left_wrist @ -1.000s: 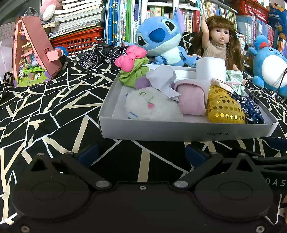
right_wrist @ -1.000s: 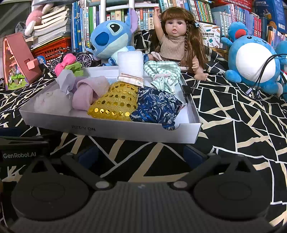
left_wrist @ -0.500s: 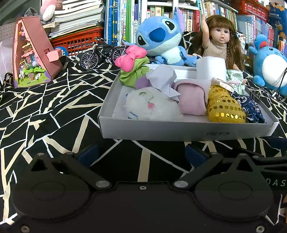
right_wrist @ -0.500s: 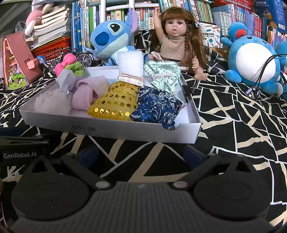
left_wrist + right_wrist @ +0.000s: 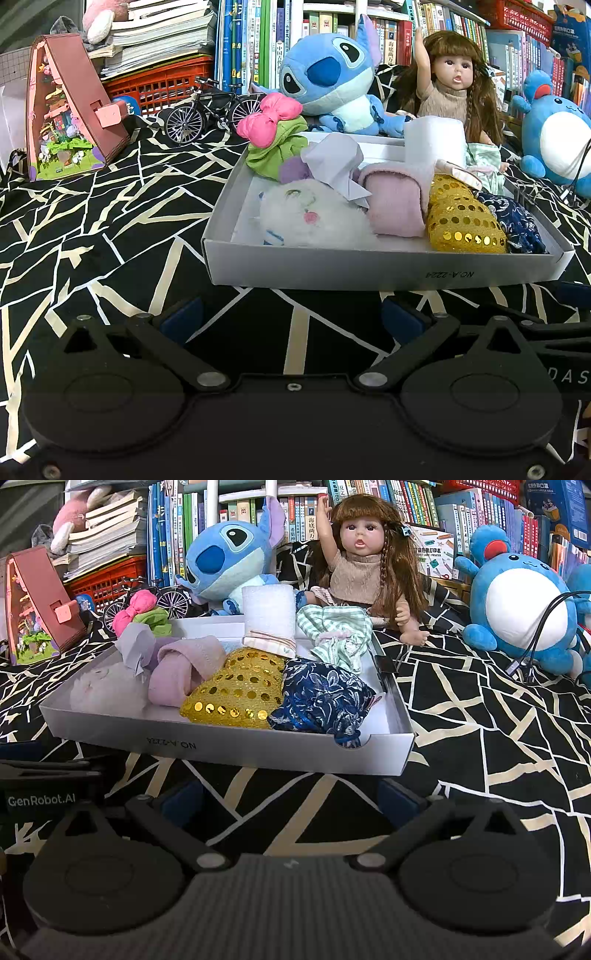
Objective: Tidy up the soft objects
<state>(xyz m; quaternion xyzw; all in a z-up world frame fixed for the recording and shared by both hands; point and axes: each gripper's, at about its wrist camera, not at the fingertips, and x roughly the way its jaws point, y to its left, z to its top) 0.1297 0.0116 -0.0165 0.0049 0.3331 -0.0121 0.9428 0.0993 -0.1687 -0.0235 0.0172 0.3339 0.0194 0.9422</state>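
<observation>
While both grippers sat low on the black-and-cream patterned cloth (image 5: 110, 221), the shallow white box (image 5: 384, 269) lay straight ahead of them, its long side running left to right and its near wall facing the cameras. The left gripper (image 5: 291, 317) had its jaws spread wide with nothing between them, blue pads (image 5: 181, 319) showing; the right gripper (image 5: 290, 797) stood just as wide apart and empty, a little short of the box's near wall.

Inside the box, the soft things were packed in a row along the front: a fluffy white plush (image 5: 314, 219) at the left end, a rolled pink cloth (image 5: 397, 206) beside it, then a gold sequin pouch (image 5: 236, 692), touching a navy floral pouch (image 5: 321, 701) at the right end. The pouches lay roughly front to back, narrow ends toward the rear. Behind them, a white foam roll (image 5: 269, 613) stood upright, a green striped cloth (image 5: 338, 635) slumped at the right rear, and a pale lilac cloth (image 5: 336, 162) sat crumpled over the plush. A pink bow on green fabric (image 5: 273, 136) perched at the far left corner.

Beyond the box sat a blue Stitch plush (image 5: 328, 85) and a long-haired doll (image 5: 365, 565), with a toy bicycle (image 5: 214, 110) and an A-frame miniature house (image 5: 70, 114) off to the left. A round blue plush (image 5: 521, 613) and dark cables (image 5: 539, 635) occupied the right side.
</observation>
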